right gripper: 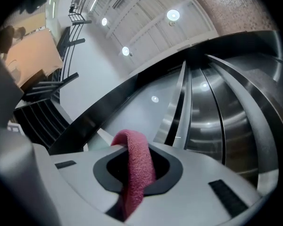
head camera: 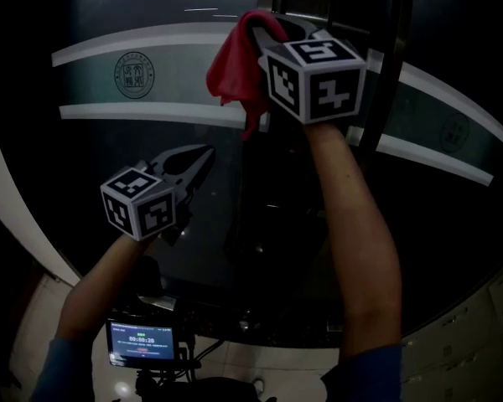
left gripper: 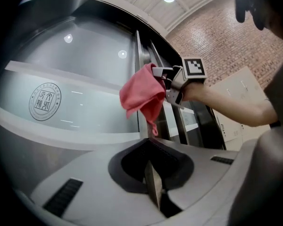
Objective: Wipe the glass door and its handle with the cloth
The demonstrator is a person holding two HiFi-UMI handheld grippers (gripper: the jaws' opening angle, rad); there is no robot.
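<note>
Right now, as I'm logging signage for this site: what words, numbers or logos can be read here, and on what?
Nothing reads clearly.
Round seal on the glass door: stylised characters, too small to read.
Second seal further right: too dim.
Small screen below the arms: timer-like digits, blurred.
Marker cubes: square patterns only.
Cloth: no print.

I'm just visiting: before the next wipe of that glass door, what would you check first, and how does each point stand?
1. Cloth clamped in the right gripper: ok, pinched between its jaws.
2. Left gripper clear of the cloth: ok, shut, empty, lower down.
3. Cloth pressed on the glass door: cannot tell.
4. Cloth spread flat for wiping: not ok, it hangs bunched.
</note>
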